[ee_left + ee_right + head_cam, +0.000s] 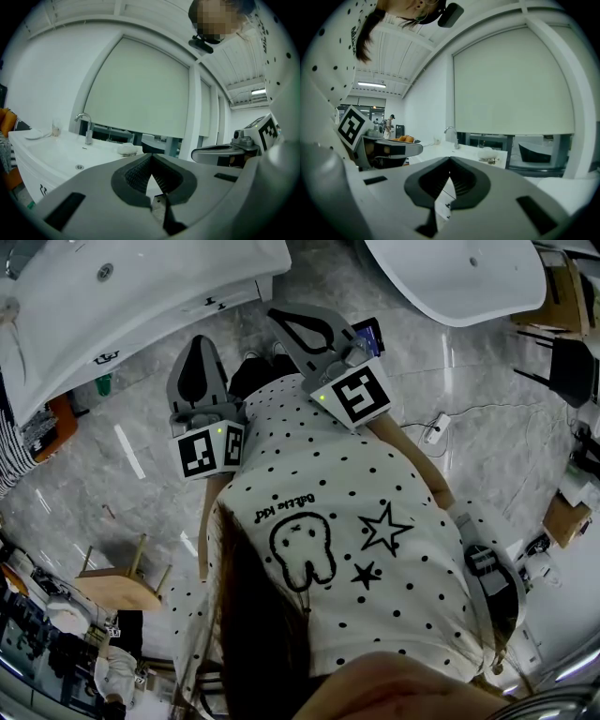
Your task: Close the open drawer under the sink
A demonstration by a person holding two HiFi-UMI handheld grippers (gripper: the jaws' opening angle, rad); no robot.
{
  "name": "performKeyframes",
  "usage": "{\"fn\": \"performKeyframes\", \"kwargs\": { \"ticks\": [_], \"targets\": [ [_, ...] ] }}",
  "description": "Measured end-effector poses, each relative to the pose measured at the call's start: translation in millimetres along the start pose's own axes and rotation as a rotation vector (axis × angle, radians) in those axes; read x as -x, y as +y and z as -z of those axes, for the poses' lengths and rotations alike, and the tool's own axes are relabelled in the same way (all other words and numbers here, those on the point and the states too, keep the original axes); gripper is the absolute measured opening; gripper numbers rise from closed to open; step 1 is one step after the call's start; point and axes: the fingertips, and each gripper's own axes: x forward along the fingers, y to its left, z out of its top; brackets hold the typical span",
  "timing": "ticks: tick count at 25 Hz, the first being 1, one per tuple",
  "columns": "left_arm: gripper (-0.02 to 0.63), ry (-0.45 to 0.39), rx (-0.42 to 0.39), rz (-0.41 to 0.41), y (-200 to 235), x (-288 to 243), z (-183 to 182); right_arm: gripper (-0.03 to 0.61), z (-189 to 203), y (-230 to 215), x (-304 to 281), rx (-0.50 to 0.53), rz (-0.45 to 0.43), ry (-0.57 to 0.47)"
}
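Observation:
The white sink unit point(141, 296) stands at the upper left of the head view, with a drain hole in its basin and a white front band point(178, 324) under the rim. I cannot tell from here whether a drawer stands out. Both grippers are held level in front of the person's dotted shirt. My left gripper point(200, 341) points at the unit's front, jaws shut and empty. My right gripper point(275, 314) is beside it, also shut on nothing. The left gripper view shows its own shut tips point(151, 155), then the basin point(70, 154) and chrome tap point(86, 126). The right gripper view looks past its shut tips point(450, 159) at the same tap point(451, 136).
A white tub point(459, 277) sits at the upper right. A plug and cable point(436, 427) lie on the grey marble floor. A wooden stool point(117, 587) stands lower left, a dark chair point(567, 357) far right, and an orange object point(61, 423) beside the sink unit.

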Motion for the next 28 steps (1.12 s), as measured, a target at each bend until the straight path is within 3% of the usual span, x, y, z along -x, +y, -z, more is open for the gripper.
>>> {"fn": "performKeyframes", "kwargs": {
  "ticks": [28],
  "targets": [
    [0.003,0.001,0.018,0.002,1.1,1.5,-0.6,0.012,-0.8,1.5,-0.3,-0.003,-0.009,0.001]
  ]
}}
